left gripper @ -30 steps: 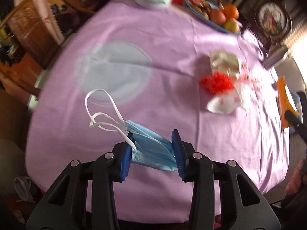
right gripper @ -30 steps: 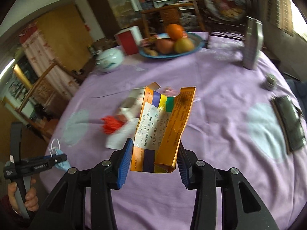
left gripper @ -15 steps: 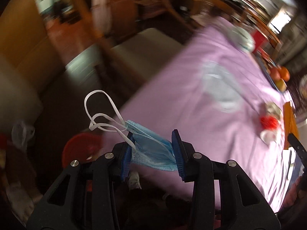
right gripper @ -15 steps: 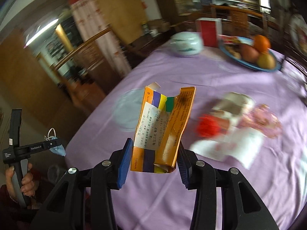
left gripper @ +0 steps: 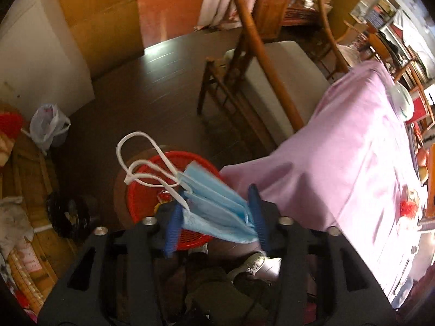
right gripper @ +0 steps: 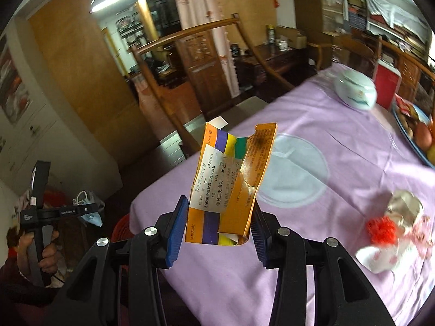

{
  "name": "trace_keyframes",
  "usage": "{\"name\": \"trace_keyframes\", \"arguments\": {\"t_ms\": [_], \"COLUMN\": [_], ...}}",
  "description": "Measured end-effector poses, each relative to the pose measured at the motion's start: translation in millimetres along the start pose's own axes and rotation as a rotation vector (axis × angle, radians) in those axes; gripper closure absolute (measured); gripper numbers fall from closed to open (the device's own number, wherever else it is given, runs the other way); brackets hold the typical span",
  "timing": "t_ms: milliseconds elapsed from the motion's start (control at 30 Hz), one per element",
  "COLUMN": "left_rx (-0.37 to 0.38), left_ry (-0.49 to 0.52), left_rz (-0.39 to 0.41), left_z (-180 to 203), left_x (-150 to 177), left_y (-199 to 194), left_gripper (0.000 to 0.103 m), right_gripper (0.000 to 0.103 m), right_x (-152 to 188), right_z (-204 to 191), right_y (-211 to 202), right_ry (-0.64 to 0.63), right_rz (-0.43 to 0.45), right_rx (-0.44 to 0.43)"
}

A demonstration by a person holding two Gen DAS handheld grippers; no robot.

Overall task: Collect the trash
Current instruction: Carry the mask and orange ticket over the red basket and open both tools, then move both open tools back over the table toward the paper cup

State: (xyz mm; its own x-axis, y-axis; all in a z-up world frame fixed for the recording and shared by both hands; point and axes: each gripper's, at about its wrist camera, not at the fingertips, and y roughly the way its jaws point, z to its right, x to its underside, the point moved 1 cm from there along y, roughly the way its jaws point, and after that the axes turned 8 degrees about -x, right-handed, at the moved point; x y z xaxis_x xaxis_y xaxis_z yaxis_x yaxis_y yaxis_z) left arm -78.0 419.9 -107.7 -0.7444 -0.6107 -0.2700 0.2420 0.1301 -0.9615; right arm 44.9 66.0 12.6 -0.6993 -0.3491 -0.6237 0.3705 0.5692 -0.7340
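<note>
My left gripper (left gripper: 214,217) is shut on a blue face mask (left gripper: 214,203) with white ear loops, held above a red basket (left gripper: 146,190) on the floor beside the table. My right gripper (right gripper: 217,231) is shut on a torn orange medicine box (right gripper: 231,184), held over the near edge of the purple-clothed table (right gripper: 339,168). More trash lies on the table at the right: a red pom-pom scrap (right gripper: 382,228), crumpled foil (right gripper: 405,206) and a white wrapper (right gripper: 380,258). The left gripper with the mask also shows in the right wrist view (right gripper: 89,214).
A wooden chair with a grey seat (left gripper: 272,81) stands by the table edge. A small bin lined with a white bag (left gripper: 49,127) stands on the dark floor. A pale lidded bowl (right gripper: 354,89), red box (right gripper: 386,81) and fruit plate (right gripper: 418,135) sit at the table's far side.
The left gripper has swung away from the table to above the red basket on the floor, mask still held. The right gripper has turned left with the box toward the table's edge.
</note>
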Motion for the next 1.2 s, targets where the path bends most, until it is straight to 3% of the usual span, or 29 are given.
{"name": "trace_keyframes", "arguments": {"t_ms": [67, 233, 567, 867, 933, 1100, 1200], "left_rx": [-0.008, -0.005, -0.062, -0.124, -0.136, -0.147, -0.132], "left_ry": [-0.018, -0.052, -0.146, -0.265, -0.278, -0.279, -0.244], "left_rz": [-0.009, -0.025, -0.034, -0.035, -0.033, -0.011, -0.002], "left_z": [-2.5, -23.3, -82.3, -136.9, -144.3, -148.7, -137.9], "left_x": [-0.7, 1.3, 15.3, 41.4, 45.9, 44.7, 35.6], "left_y": [3.4, 4.4, -2.8, -19.2, -22.4, -32.0, -30.6], "left_gripper": [0.036, 0.027, 0.024, 0.022, 0.022, 0.021, 0.020], "right_gripper": [0.059, 0.059, 0.059, 0.055, 0.038, 0.037, 0.036], "right_x": [-1.8, -3.5, -7.9, 0.5, -0.2, -7.5, -10.5], "right_z": [-8.8, -34.4, -104.0, -203.0, -214.5, -218.8, -200.8], "right_y": [4.3, 19.8, 62.4, 107.8, 117.3, 113.1, 105.3], "right_ry": [-0.014, -0.040, -0.168, -0.401, -0.420, -0.414, -0.357], "right_rz": [-0.011, -0.045, -0.146, -0.284, -0.303, -0.255, -0.221], "right_rx": [-0.005, -0.026, -0.172, -0.414, -0.421, -0.423, -0.384]}}
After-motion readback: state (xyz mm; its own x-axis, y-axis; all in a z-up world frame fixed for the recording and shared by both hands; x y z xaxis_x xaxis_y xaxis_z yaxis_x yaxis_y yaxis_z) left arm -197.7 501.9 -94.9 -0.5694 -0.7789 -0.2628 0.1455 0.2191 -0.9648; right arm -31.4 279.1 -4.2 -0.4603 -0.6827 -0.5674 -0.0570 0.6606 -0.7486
